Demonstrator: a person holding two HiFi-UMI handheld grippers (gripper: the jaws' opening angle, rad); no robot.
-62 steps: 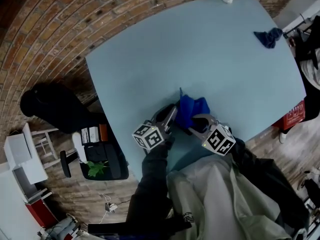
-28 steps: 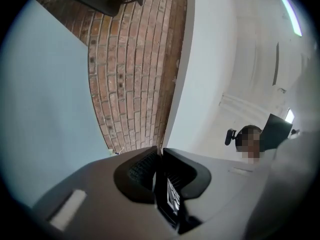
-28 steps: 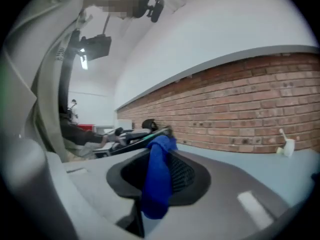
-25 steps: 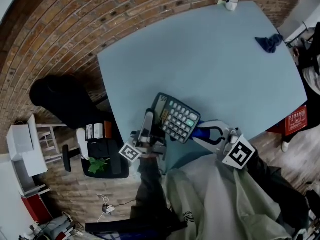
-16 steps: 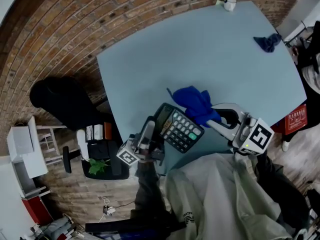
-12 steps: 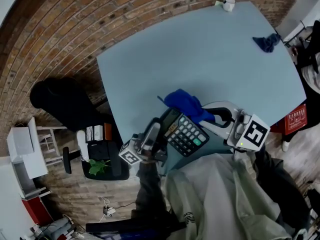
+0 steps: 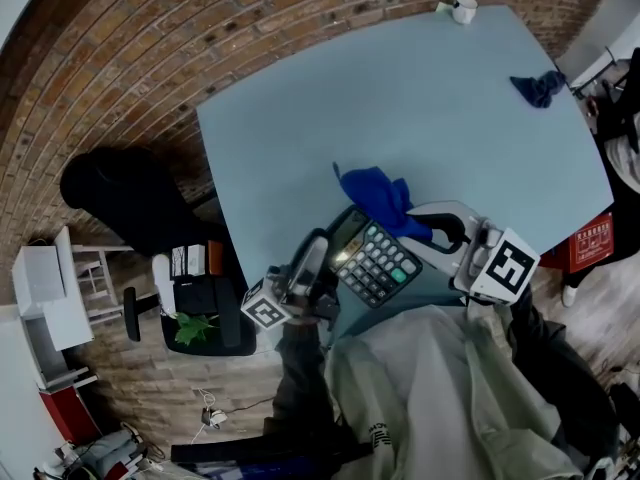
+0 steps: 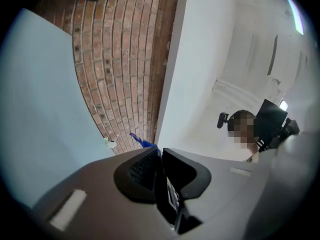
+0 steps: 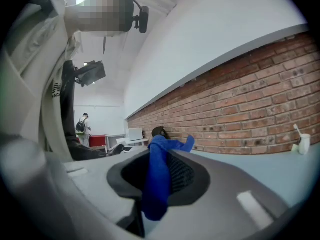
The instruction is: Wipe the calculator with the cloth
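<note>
At the near edge of the pale blue bench (image 7: 400,98), the left gripper (image 7: 318,252) has its jaws pinched on the left rim of the dark grey push-button calculator (image 7: 380,261), holding it off the surface with its keys up. Further right, the right gripper (image 7: 420,226) has its jaws clamped on the bright blue cloth (image 7: 376,194). Within the last second the cloth has come from beside the calculator's lower end up to its display end. Judgement: a fresh stroke is set up, and wiping is unfinished.
</note>
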